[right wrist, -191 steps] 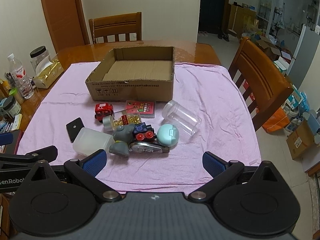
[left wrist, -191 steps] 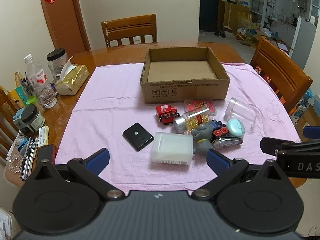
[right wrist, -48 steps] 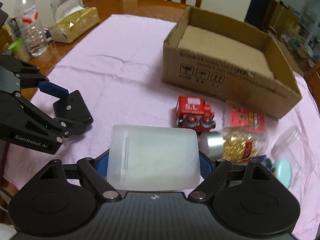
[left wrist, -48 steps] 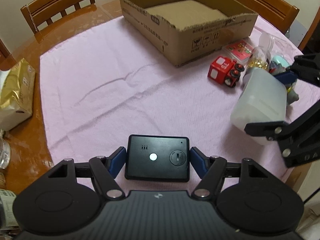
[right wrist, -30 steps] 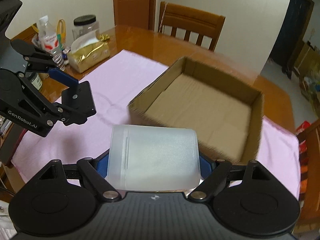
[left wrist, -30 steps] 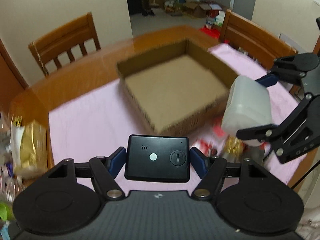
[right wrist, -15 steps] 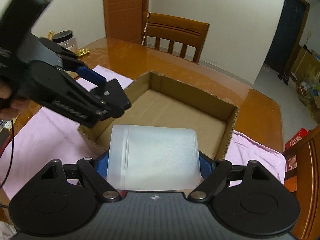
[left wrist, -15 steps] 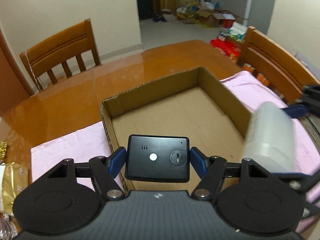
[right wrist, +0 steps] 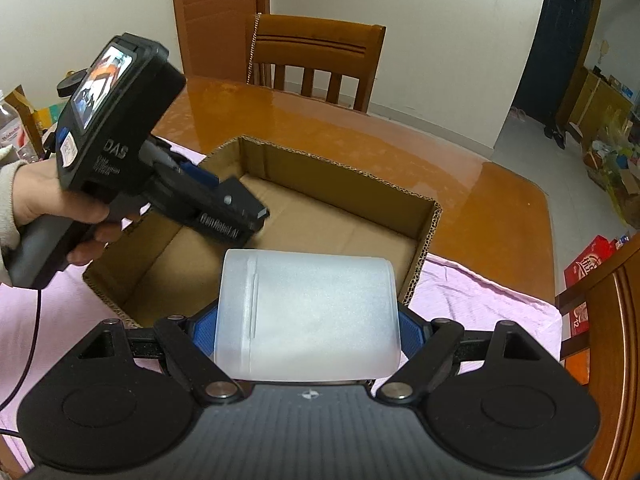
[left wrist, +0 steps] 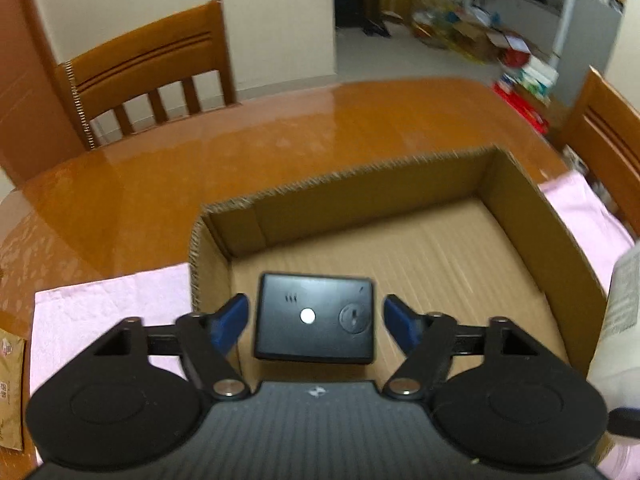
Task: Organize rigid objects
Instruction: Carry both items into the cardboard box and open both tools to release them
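The black flat device [left wrist: 320, 340] with a white dot sits between the blue pads of my left gripper [left wrist: 315, 310], over the near left corner of the open cardboard box [left wrist: 344, 178]. The jaws are opening, and a gap shows on each side of the device, so the pads do not press on it. In the right wrist view the left gripper [right wrist: 228, 208] reaches into the box [right wrist: 340, 184] from the left. My right gripper [right wrist: 307, 328] is shut on the frosted white container [right wrist: 316, 312], held over the box's near edge. That container [left wrist: 622, 312] shows at the left wrist view's right edge.
The box stands on a pink cloth [left wrist: 108, 300] on a glossy wooden table [left wrist: 280, 128]. Wooden chairs stand at the far side [left wrist: 148, 76] and at the right [left wrist: 604, 136]. A gold tissue pack [left wrist: 10, 392] lies at the left edge. A person's hand [right wrist: 36, 200] holds the left gripper.
The left gripper's jaws have spread away from the black device, which they clamped before. Both grippers have moved further over the box, and the left one has sunk lower.
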Tool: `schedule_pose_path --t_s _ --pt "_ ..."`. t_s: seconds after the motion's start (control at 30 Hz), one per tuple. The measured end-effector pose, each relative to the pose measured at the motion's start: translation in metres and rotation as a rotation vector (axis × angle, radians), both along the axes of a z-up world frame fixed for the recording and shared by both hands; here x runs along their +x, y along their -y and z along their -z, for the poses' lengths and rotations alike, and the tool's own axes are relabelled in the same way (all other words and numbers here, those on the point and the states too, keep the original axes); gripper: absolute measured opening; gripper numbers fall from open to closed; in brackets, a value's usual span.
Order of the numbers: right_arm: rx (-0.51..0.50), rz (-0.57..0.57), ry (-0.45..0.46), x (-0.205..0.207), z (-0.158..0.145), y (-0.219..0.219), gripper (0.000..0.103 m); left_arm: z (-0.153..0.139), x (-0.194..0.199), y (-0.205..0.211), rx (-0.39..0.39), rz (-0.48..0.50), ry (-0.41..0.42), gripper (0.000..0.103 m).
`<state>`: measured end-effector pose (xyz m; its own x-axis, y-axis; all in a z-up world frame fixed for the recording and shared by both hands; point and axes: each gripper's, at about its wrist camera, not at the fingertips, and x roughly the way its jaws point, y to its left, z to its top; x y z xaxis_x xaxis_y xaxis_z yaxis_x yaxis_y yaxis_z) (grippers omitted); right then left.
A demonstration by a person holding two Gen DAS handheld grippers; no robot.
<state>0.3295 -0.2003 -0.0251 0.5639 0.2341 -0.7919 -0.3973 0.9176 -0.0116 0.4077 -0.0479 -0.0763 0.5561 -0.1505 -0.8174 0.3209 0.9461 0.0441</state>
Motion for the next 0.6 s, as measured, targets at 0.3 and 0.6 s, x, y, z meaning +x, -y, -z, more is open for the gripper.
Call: schedule_pose_path --t_s 0.3,0.6 --pt "-0.006 -0.004 -0.015 0.029 0.008 -0.006 0.087 -0.050 -0.031 -0.029 -0.048 -0.028 0.071 0.096" --pt "-0.016 0.035 0.016 0.066 0.013 -0.018 0.094 -0.077 -0.085 -0.064 -0.042 -0.098 0.142 0.098"
